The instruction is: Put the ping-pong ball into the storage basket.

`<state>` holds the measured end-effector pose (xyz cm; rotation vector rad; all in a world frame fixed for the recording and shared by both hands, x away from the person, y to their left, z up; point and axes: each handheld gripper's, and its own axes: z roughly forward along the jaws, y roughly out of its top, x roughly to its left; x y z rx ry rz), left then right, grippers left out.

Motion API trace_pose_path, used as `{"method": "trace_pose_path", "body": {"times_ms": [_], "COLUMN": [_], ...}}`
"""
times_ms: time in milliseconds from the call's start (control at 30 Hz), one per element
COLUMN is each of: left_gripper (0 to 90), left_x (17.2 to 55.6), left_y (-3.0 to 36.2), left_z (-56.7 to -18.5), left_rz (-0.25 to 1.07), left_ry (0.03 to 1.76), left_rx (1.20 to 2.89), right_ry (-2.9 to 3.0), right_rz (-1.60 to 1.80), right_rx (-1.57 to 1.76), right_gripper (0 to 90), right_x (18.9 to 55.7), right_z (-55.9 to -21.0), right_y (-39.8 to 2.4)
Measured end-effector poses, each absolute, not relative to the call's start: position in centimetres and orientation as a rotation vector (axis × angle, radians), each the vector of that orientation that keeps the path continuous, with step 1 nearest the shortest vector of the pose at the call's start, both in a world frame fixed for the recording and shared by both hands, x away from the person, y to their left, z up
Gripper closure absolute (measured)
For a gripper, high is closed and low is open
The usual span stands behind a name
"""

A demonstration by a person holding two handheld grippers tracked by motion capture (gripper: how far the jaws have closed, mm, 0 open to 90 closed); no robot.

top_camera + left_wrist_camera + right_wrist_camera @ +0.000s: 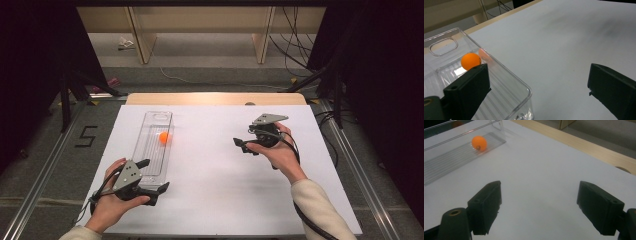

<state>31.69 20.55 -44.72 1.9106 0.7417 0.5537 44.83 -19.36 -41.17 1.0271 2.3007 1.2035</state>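
An orange ball (164, 137) lies inside a clear tray (150, 165) on the left of the white table (220, 190). The left gripper (157, 176), jaws wide apart, straddles the tray's near corner, apparently without pressing on it. The right gripper (241, 145), jaws spread and empty, hangs over bare table well right of the tray.

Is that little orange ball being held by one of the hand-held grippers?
No, the small orange ball lies loose inside the long clear plastic tray, apart from both the left hand-held gripper and the right hand-held gripper.
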Motion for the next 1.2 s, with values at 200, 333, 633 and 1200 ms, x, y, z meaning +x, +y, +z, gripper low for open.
{"method": "trace_pose_path", "body": {"times_ms": [200,333,633,1200], "left_gripper": [3.8,3.8,3.8,3.8], "left_x": [31.7,31.7,31.7,32.1], "left_y": [20.6,20.6,20.6,21.2], "left_z": [-44.7,-44.7,-44.7,-44.7], "left_rz": [0.554,0.552,0.552,0.567], "left_ry": [0.742,0.744,0.746,0.764], "left_rx": [1.910,1.908,1.908,1.900], "right_ry": [2.281,2.280,2.255,2.218], "right_rz": [1.208,1.200,1.206,1.213], "right_rx": [1.045,1.048,1.089,1.130], "right_gripper": [20.7,20.5,20.5,20.4], "right_x": [44.1,43.4,41.6,38.9], "right_z": [-41.2,-41.2,-41.7,-42.5], "right_y": [-20.8,-21.7,-24.2,-27.0]}}
